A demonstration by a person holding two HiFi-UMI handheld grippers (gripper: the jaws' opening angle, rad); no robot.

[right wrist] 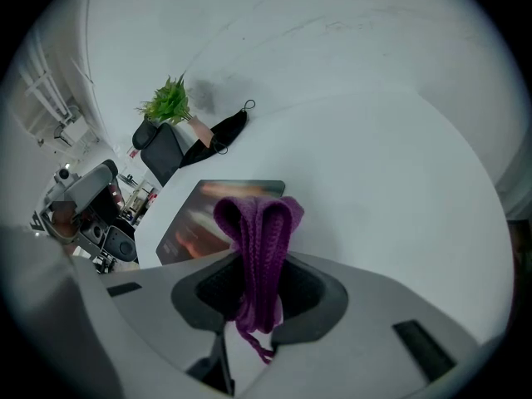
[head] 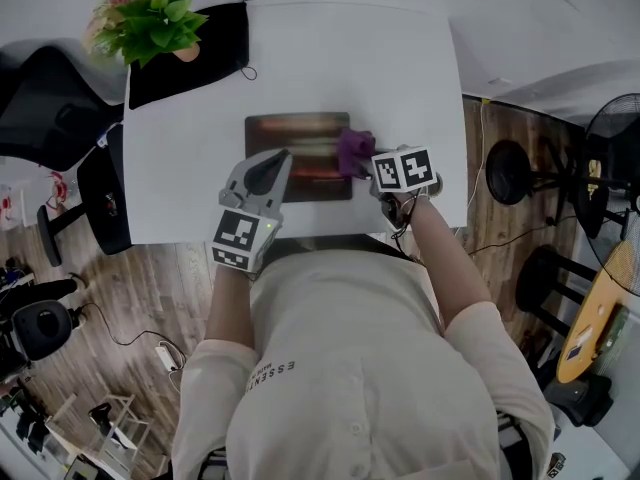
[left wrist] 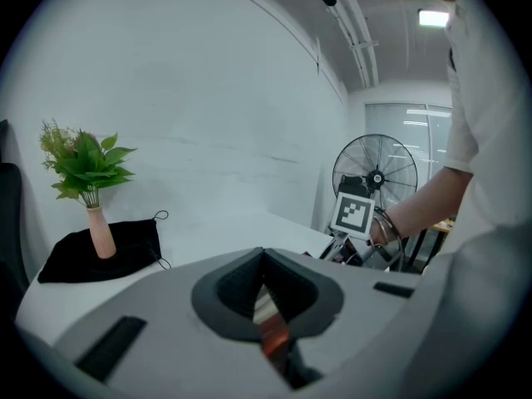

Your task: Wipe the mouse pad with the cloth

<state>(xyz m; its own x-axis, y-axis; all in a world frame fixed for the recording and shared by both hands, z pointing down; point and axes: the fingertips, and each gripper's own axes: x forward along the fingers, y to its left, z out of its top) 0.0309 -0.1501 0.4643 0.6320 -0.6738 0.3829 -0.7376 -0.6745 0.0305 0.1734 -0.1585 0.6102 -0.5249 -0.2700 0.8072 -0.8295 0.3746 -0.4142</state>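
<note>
A dark reddish mouse pad [head: 298,148] lies flat in the middle of the white table [head: 400,78]. My right gripper [head: 372,168] is shut on a bunched purple cloth [head: 353,150], which rests over the pad's right edge. In the right gripper view the cloth [right wrist: 258,223] loops up out of the jaws of that gripper [right wrist: 253,298], with the pad [right wrist: 208,219] just beyond. My left gripper [head: 266,168] hovers over the pad's near left part, jaws together. In the left gripper view [left wrist: 266,310] only a thin sliver of pad shows between them.
A green plant in a pink vase [head: 155,23] stands on a black cloth [head: 195,53] at the table's far left corner. Black office chairs [head: 50,98] are left of the table. A stool [head: 510,173] and a floor fan [head: 615,138] stand to the right.
</note>
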